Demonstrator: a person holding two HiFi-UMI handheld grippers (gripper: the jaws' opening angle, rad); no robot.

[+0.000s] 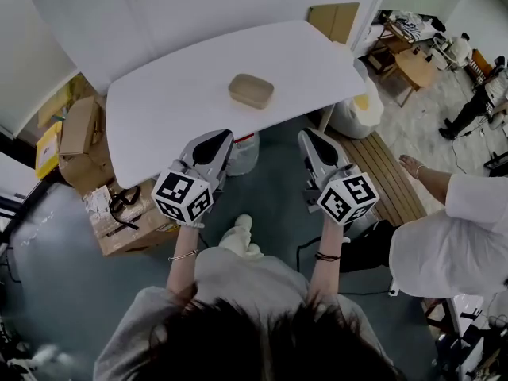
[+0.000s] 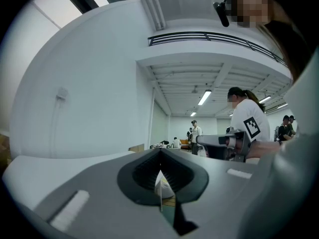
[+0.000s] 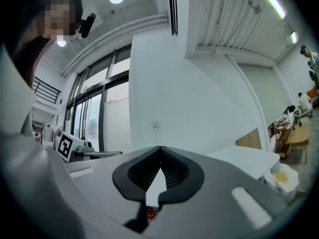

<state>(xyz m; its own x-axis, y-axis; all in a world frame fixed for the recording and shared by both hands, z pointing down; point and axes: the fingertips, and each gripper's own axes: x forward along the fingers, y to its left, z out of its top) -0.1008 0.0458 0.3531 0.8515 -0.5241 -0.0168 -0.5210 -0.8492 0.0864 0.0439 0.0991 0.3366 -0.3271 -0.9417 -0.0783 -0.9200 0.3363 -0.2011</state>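
Seen from the head view: left tongs (image 1: 215, 139) and right tongs (image 1: 309, 136) held side by side, well apart, just short of the near edge of the white bench (image 1: 159, 117). Both pointing toward 12 o'clock.

Left tongs (image 2: 160, 152) pressed together in the left gripper view, tips meeting, nothing pinched. Same for the right tongs (image 3: 160, 150) in the right gripper view: closed tip to tip and empty.

Lying on the bench at 12 o'clock from the gap between the two tools: a tan box (image 1: 252, 90), low and rounded, alone on the white top and clear of both tongs. Possibly a lidded box or only a lid; too small to tell.

Off the bench at 9 o'clock, stacked cardboard boxes (image 1: 79, 133) on the floor. At 4 o'clock, a person in white (image 1: 448, 248) sitting low. At 2 o'clock beside the bench's end, a white bag (image 1: 355, 108), and under it wooden slats (image 1: 385, 177).
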